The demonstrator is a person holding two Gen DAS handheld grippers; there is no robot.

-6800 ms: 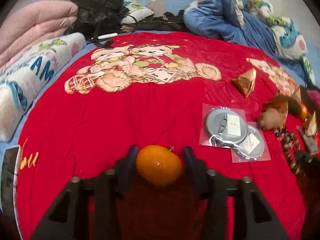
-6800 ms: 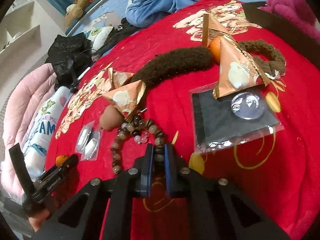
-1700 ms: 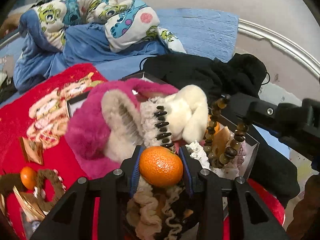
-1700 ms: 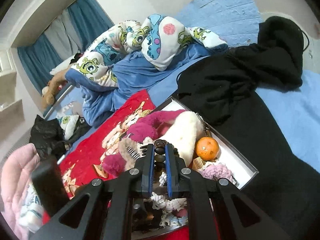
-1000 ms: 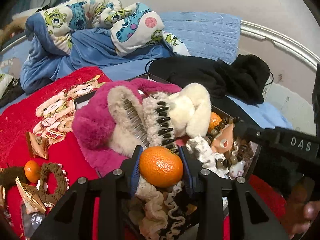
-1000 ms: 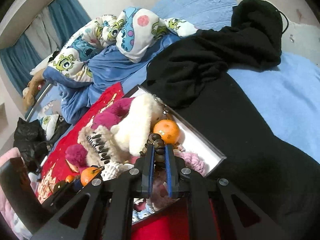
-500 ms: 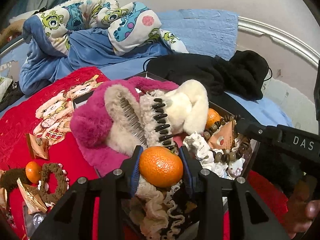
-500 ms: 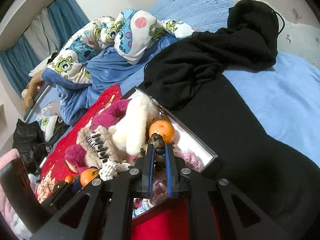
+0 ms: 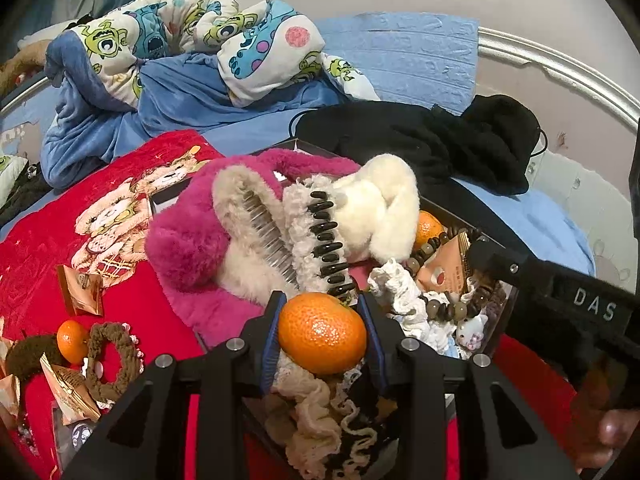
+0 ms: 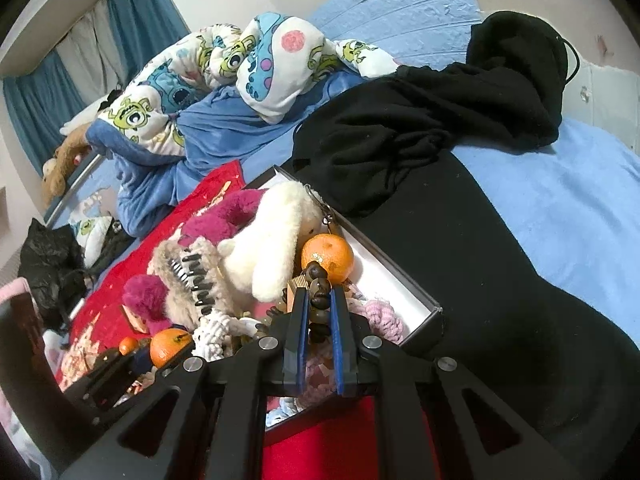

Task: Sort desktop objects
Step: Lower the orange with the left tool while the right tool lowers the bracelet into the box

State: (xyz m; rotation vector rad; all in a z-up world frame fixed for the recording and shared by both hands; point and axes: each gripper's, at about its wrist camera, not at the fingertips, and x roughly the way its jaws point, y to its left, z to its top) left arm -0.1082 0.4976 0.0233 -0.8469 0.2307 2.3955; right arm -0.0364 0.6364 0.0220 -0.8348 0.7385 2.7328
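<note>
My left gripper point(image 9: 322, 330) is shut on an orange mandarin point(image 9: 322, 333) and holds it over the near end of a dark box point(image 10: 404, 276) crammed with plush hair clips and scrunchies. My right gripper point(image 10: 319, 300) is shut on a brown bead bracelet point(image 10: 319, 292), low over the box beside another mandarin point(image 10: 328, 257) that lies in it. In the left wrist view the bracelet point(image 9: 438, 304) drapes into the box from the right gripper point(image 9: 486, 258). The held mandarin also shows in the right wrist view point(image 10: 170, 346).
The box sits at the edge of a red blanket point(image 9: 40, 240) on a bed. On the blanket lie a third mandarin point(image 9: 72, 340), a brown scrunchie point(image 9: 114, 360) and gold snack packets point(image 9: 80, 290). Black clothing point(image 10: 440, 120) and a cartoon quilt point(image 9: 192, 40) lie beyond.
The right gripper has sunk a little lower over the box with the bracelet, beads settling among the contents. The left gripper holds the mandarin almost still.
</note>
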